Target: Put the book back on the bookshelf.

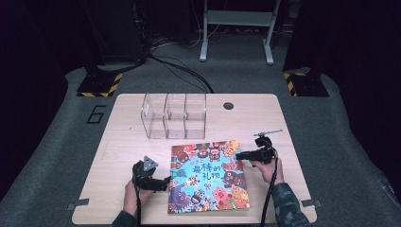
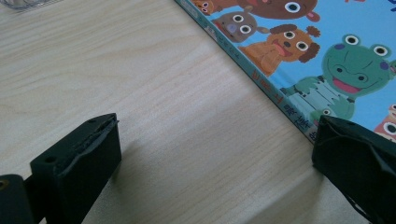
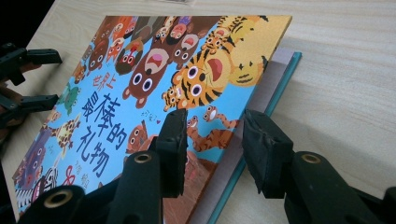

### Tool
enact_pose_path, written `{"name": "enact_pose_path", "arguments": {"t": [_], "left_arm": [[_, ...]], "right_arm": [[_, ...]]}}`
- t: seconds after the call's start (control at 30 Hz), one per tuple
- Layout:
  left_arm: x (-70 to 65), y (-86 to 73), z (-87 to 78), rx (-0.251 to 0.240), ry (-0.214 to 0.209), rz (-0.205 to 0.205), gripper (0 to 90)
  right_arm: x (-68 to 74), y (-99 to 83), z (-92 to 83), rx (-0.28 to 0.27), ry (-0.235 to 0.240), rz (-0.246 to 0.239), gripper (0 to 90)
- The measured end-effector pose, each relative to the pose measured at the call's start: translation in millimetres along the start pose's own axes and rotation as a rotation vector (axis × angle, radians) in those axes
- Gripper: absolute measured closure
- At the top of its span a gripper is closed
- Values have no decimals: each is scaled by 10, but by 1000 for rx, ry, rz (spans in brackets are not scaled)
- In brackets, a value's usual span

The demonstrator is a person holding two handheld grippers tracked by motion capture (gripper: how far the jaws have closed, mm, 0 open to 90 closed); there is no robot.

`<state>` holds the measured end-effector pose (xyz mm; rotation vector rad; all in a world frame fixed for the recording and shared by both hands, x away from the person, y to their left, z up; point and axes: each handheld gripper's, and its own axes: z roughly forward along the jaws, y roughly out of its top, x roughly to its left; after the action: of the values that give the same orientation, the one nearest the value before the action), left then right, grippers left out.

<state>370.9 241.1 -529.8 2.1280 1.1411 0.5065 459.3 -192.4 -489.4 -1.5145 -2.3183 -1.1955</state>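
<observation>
A colourful picture book (image 1: pixel 208 177) with cartoon animals lies on the wooden table (image 1: pixel 255 118), near the front. My right gripper (image 1: pixel 239 155) is at the book's upper right corner. In the right gripper view my right gripper (image 3: pixel 215 135) is shut on the front cover (image 3: pixel 140 93), whose right edge is raised off the grey page (image 3: pixel 275 79) beneath. My left gripper (image 1: pixel 165 182) is at the book's left edge. In the left gripper view it (image 2: pixel 215 154) stands open and low over the table, with one jaw by the book's spine (image 2: pixel 280 98) and nothing held.
A clear plastic organizer (image 1: pixel 174 116) with three compartments stands behind the book, toward the table's far edge. A round cable hole (image 1: pixel 228 105) sits to its right. Bare tabletop lies left of the book. Cables and a stand are on the floor beyond.
</observation>
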Motion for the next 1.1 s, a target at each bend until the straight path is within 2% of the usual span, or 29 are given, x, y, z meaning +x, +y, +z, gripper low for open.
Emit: {"name": "enact_pose_path", "arguments": {"t": [0.1, 0.2, 0.23, 0.27, 0.33, 0.5, 0.73, 0.77, 0.8, 0.83, 1.03, 1.1], "left_arm": [[-1, 0, 1, 0, 0, -1, 11], [-2, 0, 0, 1, 1, -3, 11], [0, 0, 0, 0, 0, -1, 11], [-1, 0, 0, 1, 0, -1, 11], [-1, 0, 0, 0, 0, -2, 11], [-3, -3, 5, -7, 3, -2, 12], [-4, -5, 9, -14, 5, -2, 13], [1, -1, 0, -1, -2, 0, 13], [-4, -5, 9, -13, 5, -2, 13], [2, -1, 0, -1, -3, 1, 13], [2, -1, 0, -1, -4, 1, 13], [2, -1, 1, -2, -4, 1, 13]], "right_arm": [[16, -6, -15, 3, 4, 13, 605], [18, -8, -19, 0, 10, 4, 611], [24, -12, -16, 5, 34, 8, 616], [39, -17, -13, -6, 38, 5, 617], [81, -9, -14, -2, 13, -14, 616], [115, 6, -26, -4, 4, -20, 606], [180, 58, -17, -2, 6, -41, 574], [185, 66, -14, -1, 3, -43, 571], [188, 70, -9, 0, 5, -46, 569], [193, 73, -9, 2, 8, -39, 569], [219, 111, 3, 3, 3, -53, 550], [238, 124, 5, 6, 5, -44, 545]]}}
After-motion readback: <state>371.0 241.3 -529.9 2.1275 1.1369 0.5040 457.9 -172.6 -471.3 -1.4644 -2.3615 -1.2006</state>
